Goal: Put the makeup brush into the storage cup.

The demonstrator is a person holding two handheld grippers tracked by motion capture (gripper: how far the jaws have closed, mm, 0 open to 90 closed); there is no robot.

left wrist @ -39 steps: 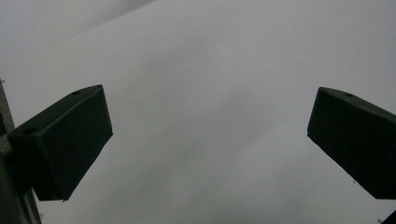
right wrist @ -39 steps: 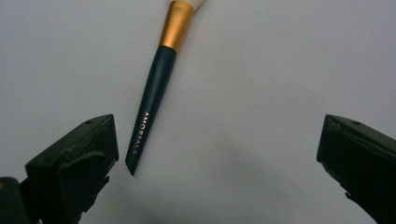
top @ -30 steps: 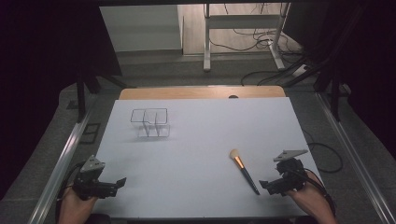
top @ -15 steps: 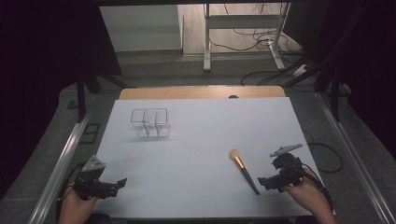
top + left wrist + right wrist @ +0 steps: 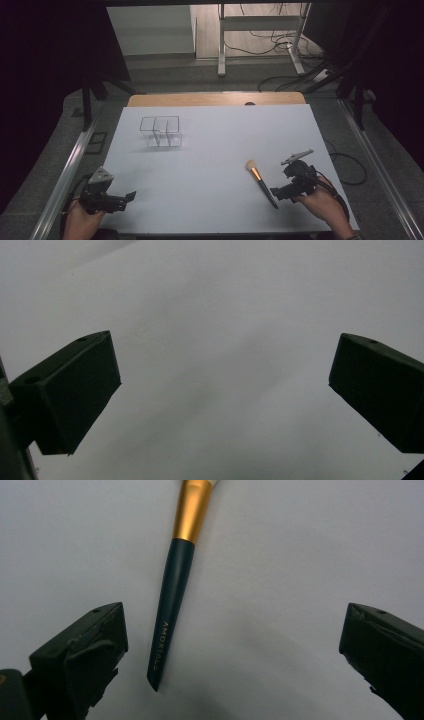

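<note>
step: right tongs (image 5: 278,192) are reaching for the brush (image 5: 261,183) | brush: lying flat on the worktop (image 5: 210,150), near right | right tongs: released, handle end off-centre between the jaws | left tongs (image 5: 127,197): released, idle | advice: centre on the handle, then be closing gently

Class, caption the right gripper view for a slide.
Open right gripper poised over a dark-handled, gold-ferruled makeup brush on white table.

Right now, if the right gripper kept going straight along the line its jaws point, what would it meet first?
Probably the makeup brush: the right gripper is open and the brush's dark handle end lies between the jaws, nearer the left one, on the white table. Height above the table is unclear.
</note>
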